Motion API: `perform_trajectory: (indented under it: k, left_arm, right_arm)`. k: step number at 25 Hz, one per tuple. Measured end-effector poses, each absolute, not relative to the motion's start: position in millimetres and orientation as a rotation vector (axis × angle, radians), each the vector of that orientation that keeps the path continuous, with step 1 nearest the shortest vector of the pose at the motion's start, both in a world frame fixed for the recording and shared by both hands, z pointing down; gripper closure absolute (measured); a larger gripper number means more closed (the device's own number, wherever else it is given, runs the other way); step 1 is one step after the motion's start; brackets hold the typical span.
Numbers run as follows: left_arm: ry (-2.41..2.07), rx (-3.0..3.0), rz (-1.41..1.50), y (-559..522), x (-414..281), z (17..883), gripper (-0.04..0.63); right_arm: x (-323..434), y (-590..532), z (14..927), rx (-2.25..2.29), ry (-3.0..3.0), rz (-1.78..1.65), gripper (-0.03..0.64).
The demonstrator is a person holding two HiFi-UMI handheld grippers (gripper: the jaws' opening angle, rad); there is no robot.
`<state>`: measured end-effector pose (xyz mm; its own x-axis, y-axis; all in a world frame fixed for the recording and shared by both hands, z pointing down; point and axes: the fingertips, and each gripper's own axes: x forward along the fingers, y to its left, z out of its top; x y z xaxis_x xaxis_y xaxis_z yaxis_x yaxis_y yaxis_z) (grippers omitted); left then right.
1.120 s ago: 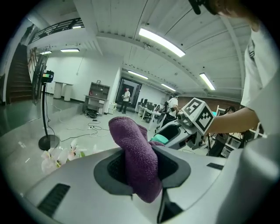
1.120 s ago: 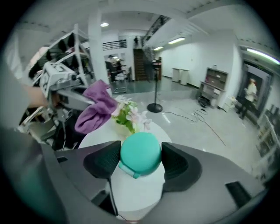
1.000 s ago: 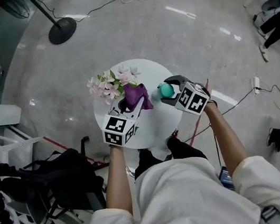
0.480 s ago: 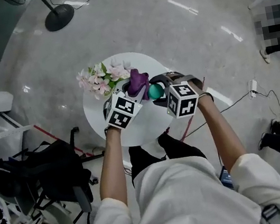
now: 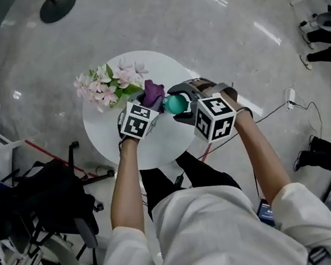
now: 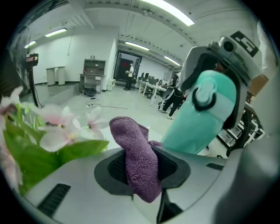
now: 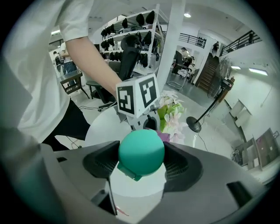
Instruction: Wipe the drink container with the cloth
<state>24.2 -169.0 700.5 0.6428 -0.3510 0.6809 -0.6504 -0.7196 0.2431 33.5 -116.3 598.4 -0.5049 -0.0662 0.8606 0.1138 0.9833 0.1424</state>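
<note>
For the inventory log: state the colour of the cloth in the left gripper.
Purple; the cloth shows best in the left gripper view.

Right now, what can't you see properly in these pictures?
- Whether the cloth touches the drink container: too small in head view, depth unclear in left gripper view.
- What holds the flowers: blossoms cover it in head view; blurred and cut off in left gripper view.
- Container's lower end: the left gripper covers it in its own view.

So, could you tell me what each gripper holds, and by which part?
Left gripper: cloth, pinched at its bunched middle. Right gripper: bottle, across its sides.
</note>
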Motion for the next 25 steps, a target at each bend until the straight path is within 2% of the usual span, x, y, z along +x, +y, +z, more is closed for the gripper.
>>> perform_trajectory:
  k: [7,13,17,21,25]
  left_arm:
    - [-0.8,2.236,0.915,-153.3,16.4,768.3,0.465]
    - [-0.784,2.251,0.914,-156.3,14.3,769.6,0.456]
    - [-0.854,2.236,0.86,-146.2,-8.2,755.1,0.456]
    - [-0.884,2.223,0.817,-124.4,-43.5,738.8,0.456]
    - [-0.879,2.265,0.801,-105.0,-67.8,714.1,0.456]
  right_arm:
    - [33.6,-115.0,603.2,-0.017,-2.096,-0.287,0.296]
    - [32.0,-116.8,609.7,0.095,-2.156,-0.22,0.283]
    - [23.9,-112.9,600.5,0.252,-2.243,-0.039,0.198]
    - [27.4,-127.3,585.9,0.61,-2.296,0.138,0.157]
    - [59.7,-141.0,575.5,1.236,-2.206,0.59,0.156]
